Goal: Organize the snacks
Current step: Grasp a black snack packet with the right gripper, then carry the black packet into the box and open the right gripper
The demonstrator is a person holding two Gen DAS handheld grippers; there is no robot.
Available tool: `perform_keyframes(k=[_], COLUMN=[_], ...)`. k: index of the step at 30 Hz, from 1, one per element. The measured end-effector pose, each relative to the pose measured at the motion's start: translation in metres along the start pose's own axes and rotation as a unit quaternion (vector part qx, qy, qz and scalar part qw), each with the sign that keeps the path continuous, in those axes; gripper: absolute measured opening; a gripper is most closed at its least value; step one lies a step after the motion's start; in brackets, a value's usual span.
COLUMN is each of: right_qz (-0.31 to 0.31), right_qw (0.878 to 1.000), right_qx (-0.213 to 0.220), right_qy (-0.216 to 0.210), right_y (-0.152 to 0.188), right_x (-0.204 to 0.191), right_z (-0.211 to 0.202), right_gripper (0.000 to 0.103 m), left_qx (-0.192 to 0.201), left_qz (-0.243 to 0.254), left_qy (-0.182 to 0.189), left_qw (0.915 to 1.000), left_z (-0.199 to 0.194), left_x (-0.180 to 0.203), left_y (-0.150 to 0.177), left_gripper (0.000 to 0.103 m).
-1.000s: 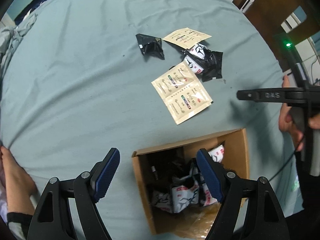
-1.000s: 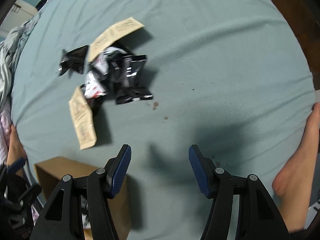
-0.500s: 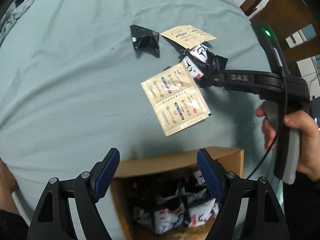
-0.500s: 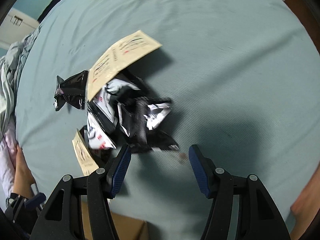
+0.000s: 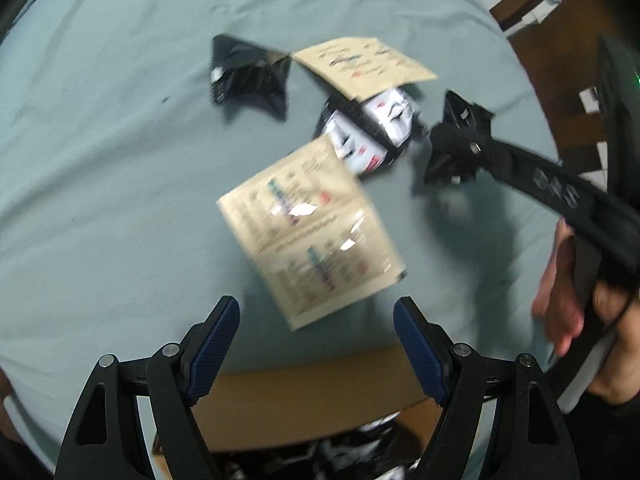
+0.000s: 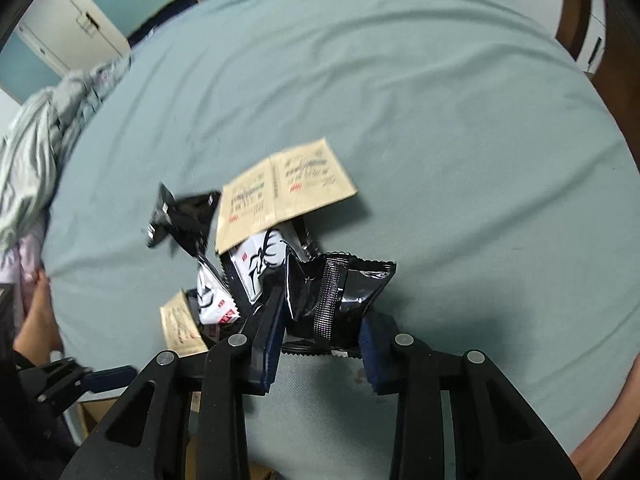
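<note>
Left wrist view, nearest first: our left gripper (image 5: 316,344) fills the bottom of the frame, blue pads spread wide with nothing between them. Beneath it sits the cardboard box (image 5: 304,404), open, with black-and-white snack packets (image 5: 360,446) piled inside; we cannot count them. Beyond the box's far rim, at frame centre, a tan double sachet (image 5: 310,232) lies flat on the teal cloth (image 5: 100,200). Farther up, two white-and-black packets (image 5: 372,136), a second tan sachet (image 5: 362,66) partly lying on them, and a lone black packet (image 5: 248,78) at upper centre-left. Open cloth runs along the left half of the frame; wooden chair (image 5: 560,92) at upper right.

Right wrist view: our right gripper (image 6: 322,340) at lower centre has its pads closed against a black snack packet (image 6: 340,296), one on each side. The packet's lower edge touches the cloth. The right half of this frame is bare cloth. Crumpled fabric (image 6: 44,152) at left edge.

Our right hand (image 5: 576,312) grips the handle at the left view's right edge, arm angled toward the pile.
</note>
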State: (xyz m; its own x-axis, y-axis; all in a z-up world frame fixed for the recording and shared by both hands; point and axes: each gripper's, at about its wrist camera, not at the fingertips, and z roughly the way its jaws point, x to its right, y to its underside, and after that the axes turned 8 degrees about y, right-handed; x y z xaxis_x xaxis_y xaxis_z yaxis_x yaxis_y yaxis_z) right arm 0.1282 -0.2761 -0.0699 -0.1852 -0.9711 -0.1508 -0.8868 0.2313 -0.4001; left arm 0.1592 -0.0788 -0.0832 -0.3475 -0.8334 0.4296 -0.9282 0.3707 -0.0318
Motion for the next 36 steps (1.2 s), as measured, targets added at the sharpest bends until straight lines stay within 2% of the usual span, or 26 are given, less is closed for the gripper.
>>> perform_keyframes(k=[8, 13, 15, 16, 18, 19, 22, 29, 33, 36], right_qz=[0.016, 0.01, 0.009, 0.011, 0.013, 0.013, 0.005, -0.039, -0.059, -0.069], right_qw=[1.0, 1.0, 1.0, 0.999, 1.0, 1.0, 1.0, 0.998, 0.997, 0.996], right_qx=[0.014, 0.026, 0.028, 0.028, 0.027, 0.027, 0.028, 0.024, 0.025, 0.012], right_qy=[-0.01, -0.013, -0.012, -0.011, -0.008, -0.003, 0.013, 0.05, 0.052, 0.048], right_y=[0.014, 0.021, 0.023, 0.025, 0.027, 0.028, 0.031, 0.04, 0.049, 0.055], right_x=[0.021, 0.042, 0.046, 0.05, 0.053, 0.055, 0.058, 0.038, 0.021, 0.009], right_z=[-0.023, -0.051, -0.056, -0.059, -0.063, -0.067, -0.079, -0.114, -0.139, -0.156], right_gripper=[0.032, 0.032, 0.032, 0.032, 0.032, 0.032, 0.032, 0.032, 0.032, 0.032], left_qx=[-0.014, -0.033, -0.036, -0.035, -0.025, -0.022, 0.001, 0.061, 0.078, 0.075], left_qz=[-0.043, -0.028, -0.018, -0.018, -0.017, -0.011, 0.013, 0.052, 0.066, 0.086], left_qy=[-0.001, -0.025, -0.036, -0.029, -0.011, -0.01, -0.027, -0.031, -0.041, -0.045], left_qw=[0.999, 0.9988, 0.9985, 0.9988, 0.9995, 0.9996, 0.9996, 0.9963, 0.994, 0.9925], left_z=[0.029, 0.043, 0.042, 0.038, 0.025, 0.017, -0.009, -0.094, -0.131, -0.146], left_x=[0.0, 0.009, 0.014, 0.013, 0.012, 0.012, 0.015, 0.03, 0.033, 0.043], left_y=[-0.035, -0.048, -0.048, -0.045, -0.039, -0.032, -0.02, 0.019, 0.047, 0.073], left_gripper=[0.08, 0.081, 0.062, 0.045, 0.02, 0.0, 0.0, 0.0, 0.0, 0.0])
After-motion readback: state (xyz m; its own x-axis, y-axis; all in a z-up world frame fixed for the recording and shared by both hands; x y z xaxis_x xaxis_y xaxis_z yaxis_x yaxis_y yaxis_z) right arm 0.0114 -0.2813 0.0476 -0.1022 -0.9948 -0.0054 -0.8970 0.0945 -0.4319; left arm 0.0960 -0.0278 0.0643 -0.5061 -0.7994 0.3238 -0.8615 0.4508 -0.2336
